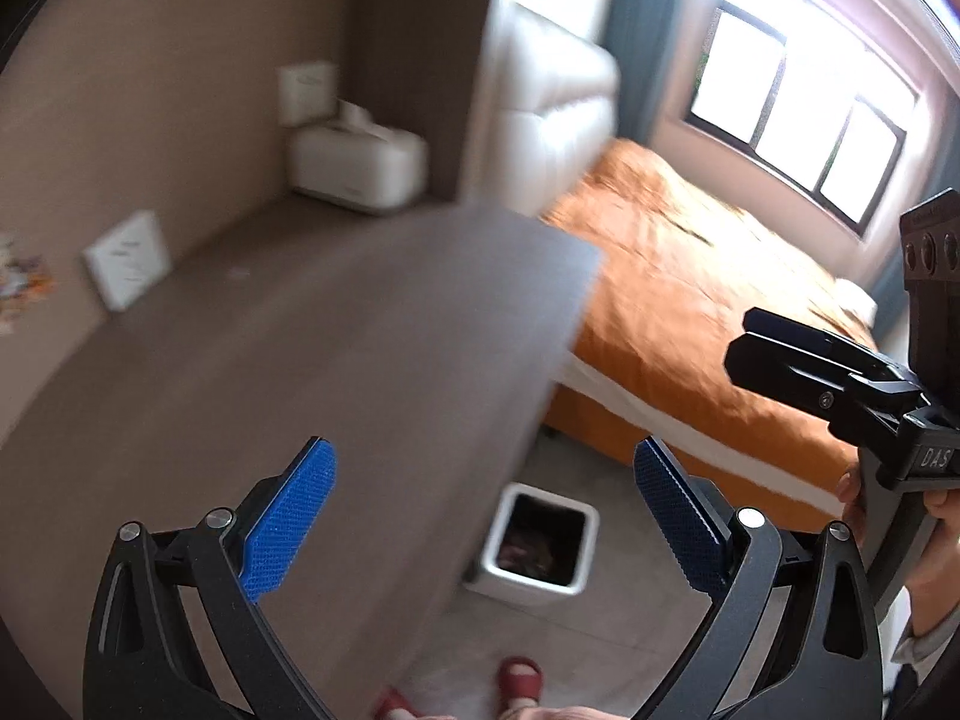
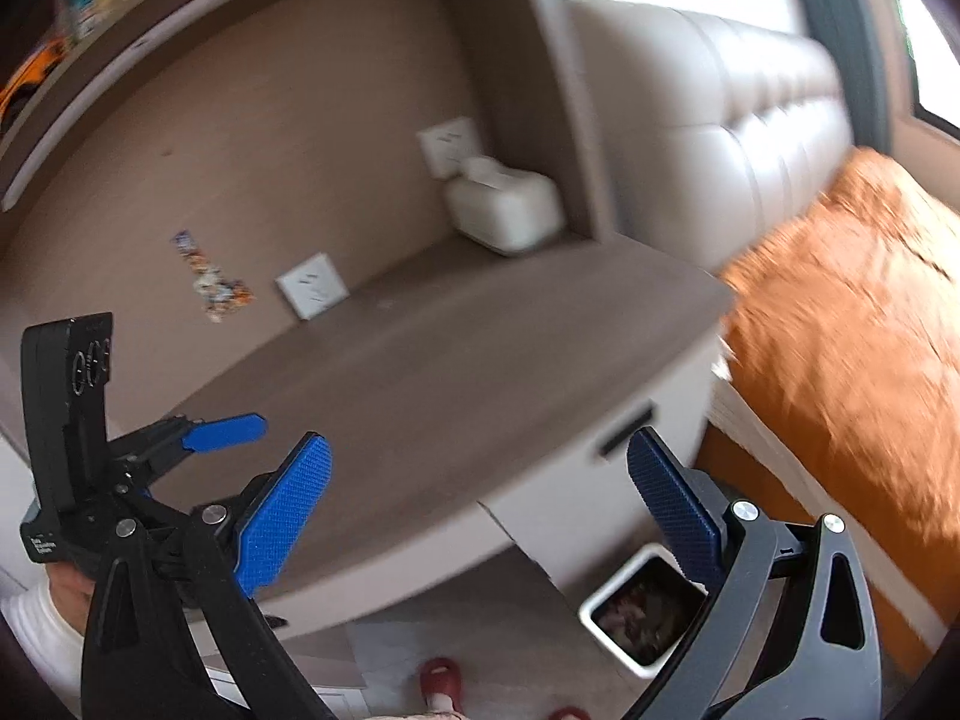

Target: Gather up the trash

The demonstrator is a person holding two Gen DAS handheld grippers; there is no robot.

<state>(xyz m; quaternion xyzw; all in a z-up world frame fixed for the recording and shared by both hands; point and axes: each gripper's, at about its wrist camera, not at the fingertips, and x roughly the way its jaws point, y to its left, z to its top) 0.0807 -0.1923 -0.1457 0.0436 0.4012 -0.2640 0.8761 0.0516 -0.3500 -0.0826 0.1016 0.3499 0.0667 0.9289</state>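
Observation:
A white square trash bin [image 1: 534, 543] stands on the tiled floor by the desk's corner, with crumpled trash inside; it also shows in the right wrist view [image 2: 645, 606]. My left gripper [image 1: 480, 516] is open and empty, held above the desk edge and the bin. My right gripper [image 2: 480, 510] is open and empty, above the desk's front edge. A colourful wrapper-like thing [image 2: 213, 282] sits against the desk's back wall; whether it lies loose I cannot tell. Each gripper shows in the other's view: the right one [image 1: 774, 348], the left one [image 2: 240, 429].
A brown desk [image 1: 270, 372] holds a white tissue box [image 1: 360, 165] in the corner, also in the right wrist view [image 2: 504, 213]. Wall sockets [image 2: 312, 285] sit on the back panel. A bed with an orange cover [image 1: 690, 312] is right. My red slippers [image 1: 519, 681] are below.

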